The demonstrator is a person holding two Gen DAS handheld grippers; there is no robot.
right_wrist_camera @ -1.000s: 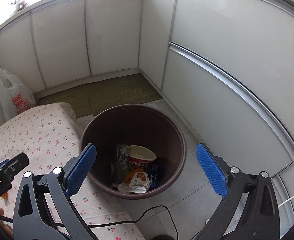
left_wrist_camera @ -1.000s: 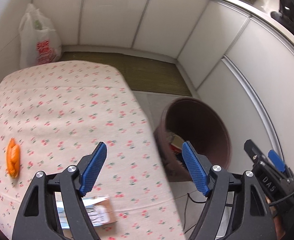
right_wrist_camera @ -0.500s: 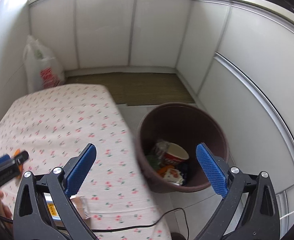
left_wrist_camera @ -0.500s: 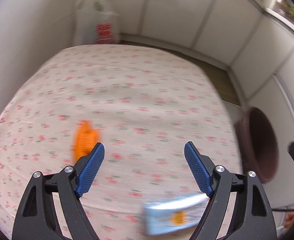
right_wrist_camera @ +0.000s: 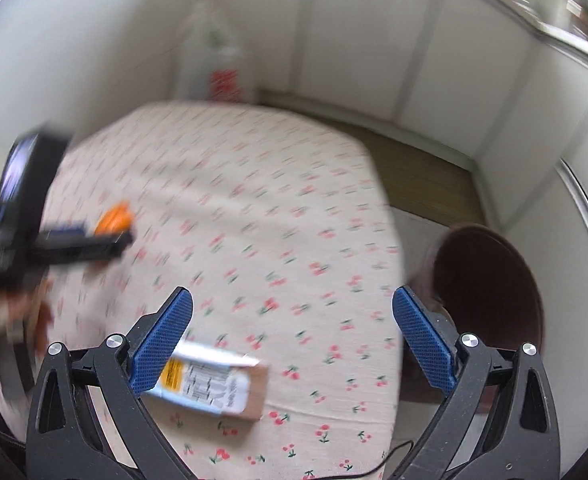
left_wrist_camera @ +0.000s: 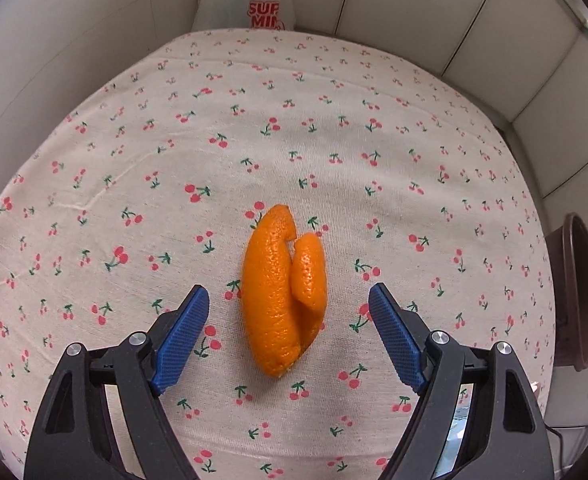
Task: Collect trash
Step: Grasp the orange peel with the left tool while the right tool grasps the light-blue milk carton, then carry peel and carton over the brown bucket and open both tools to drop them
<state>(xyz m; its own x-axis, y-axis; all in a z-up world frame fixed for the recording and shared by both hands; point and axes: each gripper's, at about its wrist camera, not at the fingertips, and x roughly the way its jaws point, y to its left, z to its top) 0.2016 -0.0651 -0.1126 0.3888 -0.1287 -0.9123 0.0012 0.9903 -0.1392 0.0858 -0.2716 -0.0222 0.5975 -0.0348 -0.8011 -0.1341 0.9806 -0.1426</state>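
Both tools spread wide over the cherry-print surface, nothing held.

The left tool [left_wrist_camera: 288, 332] hangs above the orange peel [left_wrist_camera: 282, 290], which lies on the surface [left_wrist_camera: 294, 140] between its blue pads without touching them. The right tool [right_wrist_camera: 292, 338] is wide too, its left pad over one end of a labelled cardboard packet [right_wrist_camera: 213, 384]. The brown bin [right_wrist_camera: 490, 284] stands just beside the surface's right edge; a white plastic bag [left_wrist_camera: 245, 0] sits behind.

Both the left hand-held gripper [left_wrist_camera: 288, 330] and right hand-held gripper [right_wrist_camera: 292, 336] point downward, jaws spread wide.
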